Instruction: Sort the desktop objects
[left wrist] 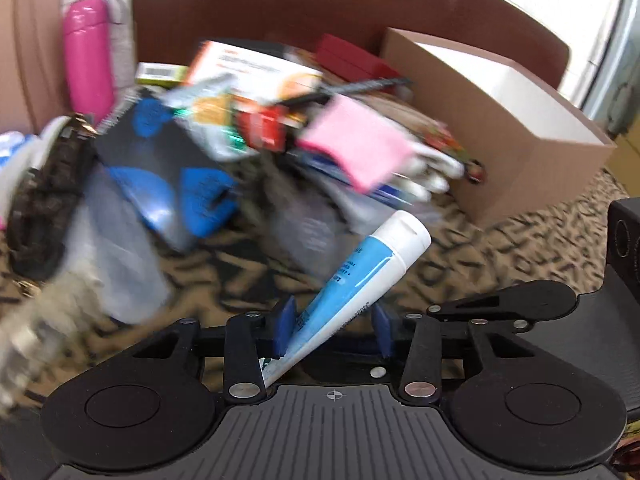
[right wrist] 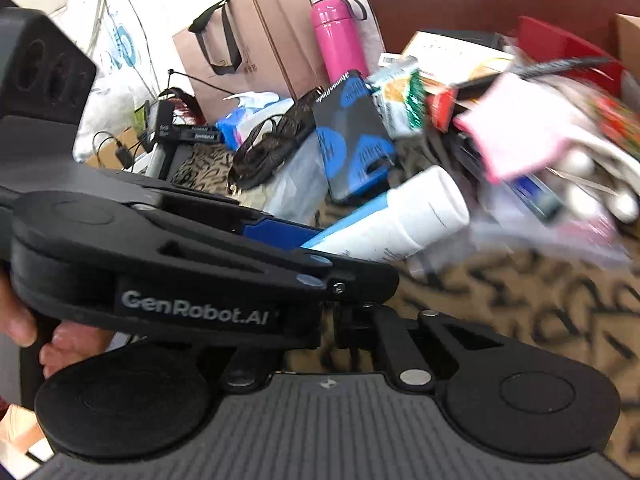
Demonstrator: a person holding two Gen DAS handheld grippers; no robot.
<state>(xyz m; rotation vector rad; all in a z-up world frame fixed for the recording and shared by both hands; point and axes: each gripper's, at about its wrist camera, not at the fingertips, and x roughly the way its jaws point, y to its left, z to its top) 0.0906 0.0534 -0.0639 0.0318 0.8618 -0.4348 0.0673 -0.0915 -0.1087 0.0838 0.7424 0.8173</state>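
My left gripper [left wrist: 334, 330] holds a blue and white tube [left wrist: 360, 276] with a white cap between its blue pads; the tube leans up to the right above the patterned cloth. In the right wrist view the left gripper crosses in front, and the same tube [right wrist: 400, 220] sticks out from it. My right gripper's own fingers are hidden behind the left gripper there. A blurred pile of desktop objects lies beyond: a black and blue notebook [left wrist: 168, 168], pink sticky notes [left wrist: 356, 144], packets and boxes.
An open brown cardboard box [left wrist: 512, 136] stands at the right. A pink flask [left wrist: 86, 56] stands at the back left, with a brown paper bag [right wrist: 248, 36] beside it. A coiled black cable [right wrist: 268, 152] lies left of the notebook. A brown chair back [left wrist: 280, 4] is behind.
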